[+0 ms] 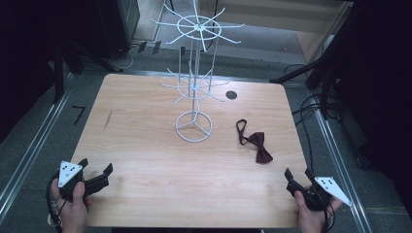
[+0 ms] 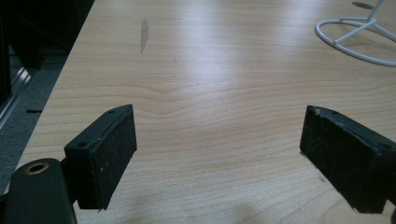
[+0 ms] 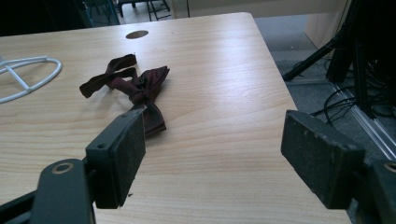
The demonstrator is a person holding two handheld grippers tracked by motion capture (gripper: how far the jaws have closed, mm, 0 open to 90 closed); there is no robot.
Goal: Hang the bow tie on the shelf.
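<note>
A dark red bow tie (image 1: pixel 256 143) with a looped strap lies flat on the wooden table (image 1: pixel 145 160), right of centre; the right gripper view shows the bow tie (image 3: pixel 135 86) just beyond the left jaw. A white wire display rack (image 1: pixel 195 73) with radiating hooks stands at the table's middle back, its ring base (image 2: pixel 359 39) at the top right of the left gripper view. My left gripper (image 1: pixel 95 171) rests open at the near left corner, held by a hand. My right gripper (image 1: pixel 299 175) is open at the near right edge, short of the bow tie.
A round cable hole (image 1: pixel 231 94) sits near the table's back right. A dark streak (image 1: pixel 107 120) marks the wood at the left. Black stands and cables (image 1: pixel 335 92) crowd the floor right of the table. Metal rails (image 1: pixel 29 150) run along the floor on both sides.
</note>
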